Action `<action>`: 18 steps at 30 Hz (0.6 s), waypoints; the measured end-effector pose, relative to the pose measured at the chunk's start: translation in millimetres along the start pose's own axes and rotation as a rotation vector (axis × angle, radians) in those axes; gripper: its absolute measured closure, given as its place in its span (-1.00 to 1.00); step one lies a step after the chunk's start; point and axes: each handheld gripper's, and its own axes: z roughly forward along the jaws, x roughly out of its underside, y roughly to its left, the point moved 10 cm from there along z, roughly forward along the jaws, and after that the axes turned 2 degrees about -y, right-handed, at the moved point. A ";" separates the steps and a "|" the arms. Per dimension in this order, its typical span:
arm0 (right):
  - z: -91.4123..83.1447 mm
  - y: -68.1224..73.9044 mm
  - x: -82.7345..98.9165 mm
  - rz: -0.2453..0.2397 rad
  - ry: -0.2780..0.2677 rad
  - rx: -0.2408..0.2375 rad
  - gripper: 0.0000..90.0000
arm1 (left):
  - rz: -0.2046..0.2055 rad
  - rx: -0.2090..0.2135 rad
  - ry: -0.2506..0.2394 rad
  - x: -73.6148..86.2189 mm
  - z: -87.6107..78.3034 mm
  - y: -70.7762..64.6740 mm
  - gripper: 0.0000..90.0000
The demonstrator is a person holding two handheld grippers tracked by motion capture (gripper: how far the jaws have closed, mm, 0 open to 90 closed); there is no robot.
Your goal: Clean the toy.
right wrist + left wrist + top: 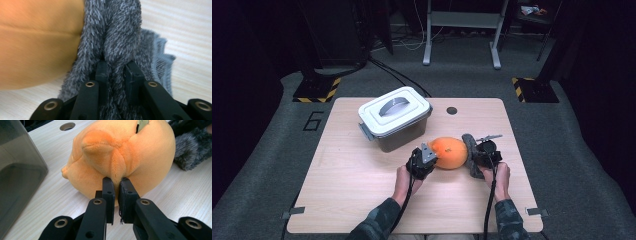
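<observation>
High view had the orange plush [451, 152] lying on the bench [362, 200] just in front of the lidded box [394, 119], a gripper at each end. Left gripper [115, 185] was clenched on a pinch of orange fabric, and right gripper [116, 70] was clamped on the plush's grey fur [120, 32], right against the orange body.

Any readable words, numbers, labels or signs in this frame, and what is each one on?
"6": a large dark numeral on the grey floor left of the table.
Small tag on top of the orange plush toy: too small and cut off to read.
Container lid: no print visible.
</observation>
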 end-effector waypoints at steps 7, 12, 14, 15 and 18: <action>-5.2 -4.7 -0.9 -0.008 -0.018 0.009 0.67 | 0.002 0.009 0.005 0.4 -0.5 0.4 0.87; -39.7 -4.8 -16.6 -0.027 -0.096 0.027 0.67 | 0.005 0.012 0.004 0.7 -0.3 0.0 0.87; -55.2 0.8 -26.4 -0.042 -0.141 0.024 0.67 | 0.006 0.011 0.001 0.2 -0.1 -0.3 0.87; -62.9 5.0 -31.0 -0.051 -0.161 0.022 0.67 | 0.004 0.011 0.001 0.2 0.0 -0.6 0.87; -81.1 24.7 -44.7 -0.097 -0.223 -0.017 0.67 | 0.005 0.011 0.002 0.3 -0.2 -0.2 0.87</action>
